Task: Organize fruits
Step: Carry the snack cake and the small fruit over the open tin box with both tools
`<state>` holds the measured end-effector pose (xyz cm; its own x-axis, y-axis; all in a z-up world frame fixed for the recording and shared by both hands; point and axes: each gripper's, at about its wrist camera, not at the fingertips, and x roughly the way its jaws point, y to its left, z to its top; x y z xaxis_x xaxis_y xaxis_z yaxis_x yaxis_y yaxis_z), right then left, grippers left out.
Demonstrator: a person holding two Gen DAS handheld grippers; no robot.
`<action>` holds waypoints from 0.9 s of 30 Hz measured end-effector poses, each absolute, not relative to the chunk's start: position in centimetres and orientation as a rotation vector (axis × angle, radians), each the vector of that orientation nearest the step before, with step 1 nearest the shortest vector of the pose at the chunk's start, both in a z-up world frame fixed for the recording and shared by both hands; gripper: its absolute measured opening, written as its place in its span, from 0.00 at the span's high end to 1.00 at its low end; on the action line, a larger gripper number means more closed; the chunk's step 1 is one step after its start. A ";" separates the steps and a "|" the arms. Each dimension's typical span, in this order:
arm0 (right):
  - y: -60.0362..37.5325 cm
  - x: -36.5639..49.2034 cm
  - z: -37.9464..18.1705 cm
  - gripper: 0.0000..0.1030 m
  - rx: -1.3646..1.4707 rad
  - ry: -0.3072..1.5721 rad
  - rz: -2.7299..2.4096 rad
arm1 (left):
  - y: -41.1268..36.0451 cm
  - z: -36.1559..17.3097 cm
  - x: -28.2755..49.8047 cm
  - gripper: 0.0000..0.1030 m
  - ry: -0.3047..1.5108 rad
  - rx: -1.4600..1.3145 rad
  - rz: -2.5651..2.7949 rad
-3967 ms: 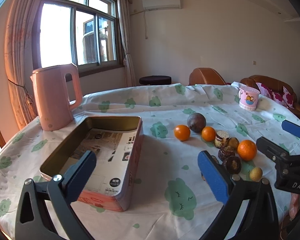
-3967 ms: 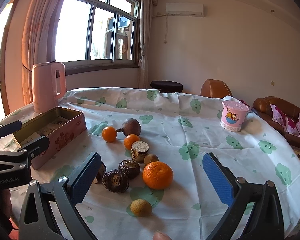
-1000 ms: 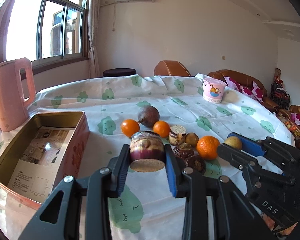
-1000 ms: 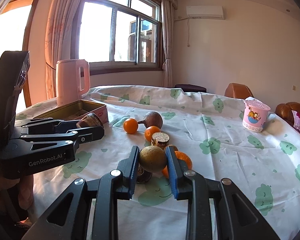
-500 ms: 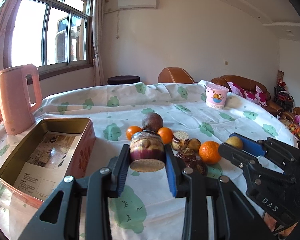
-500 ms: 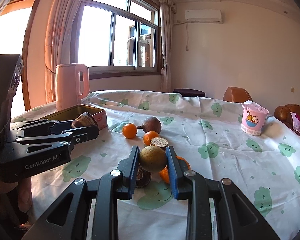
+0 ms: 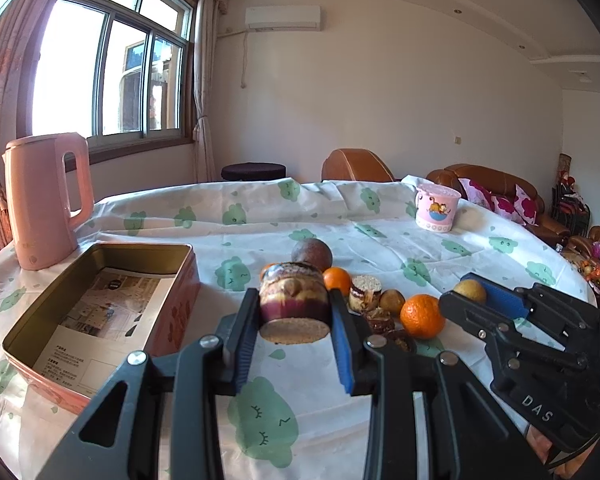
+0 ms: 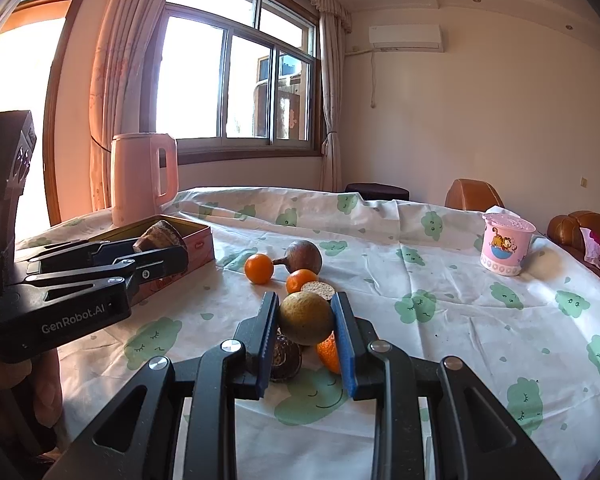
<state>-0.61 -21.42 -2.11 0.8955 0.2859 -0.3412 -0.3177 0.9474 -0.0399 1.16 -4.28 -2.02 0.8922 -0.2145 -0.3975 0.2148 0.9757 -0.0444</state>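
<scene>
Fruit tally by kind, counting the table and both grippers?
Oranges: 3
Whole dark purple fruit: 1
Small yellow-brown round fruits: 2, one in the right gripper
Dark cut fruit pieces: 4, one in the left gripper
Total: 10

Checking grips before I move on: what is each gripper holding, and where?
Left gripper: purple cut fruit, pinched across its sides. Right gripper: small brown-green round fruit, across its middle.

Table (image 7: 380, 240) (cloth-covered): tin (image 7: 172, 280), kettle (image 7: 44, 200), oranges (image 7: 422, 316), cup (image 7: 436, 210).
</scene>
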 end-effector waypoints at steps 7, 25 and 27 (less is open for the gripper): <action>-21.4 -0.7 -2.0 0.72 -0.094 0.329 0.312 | -4.1 -1.8 0.9 0.66 0.393 -0.002 -0.208; -20.4 -0.7 -0.5 0.72 -0.115 0.307 0.358 | -2.4 -0.6 0.4 0.66 0.348 0.011 -0.124; -19.9 -0.4 0.1 0.72 -0.115 0.314 0.387 | -1.8 -0.4 0.6 0.66 0.354 0.008 -0.107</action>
<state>-0.40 -19.88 0.06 0.8788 0.3523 -0.3219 -0.3876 0.9205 -0.0505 0.61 -1.76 -0.37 0.9323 -0.1035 -0.3466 0.1063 0.9943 -0.0111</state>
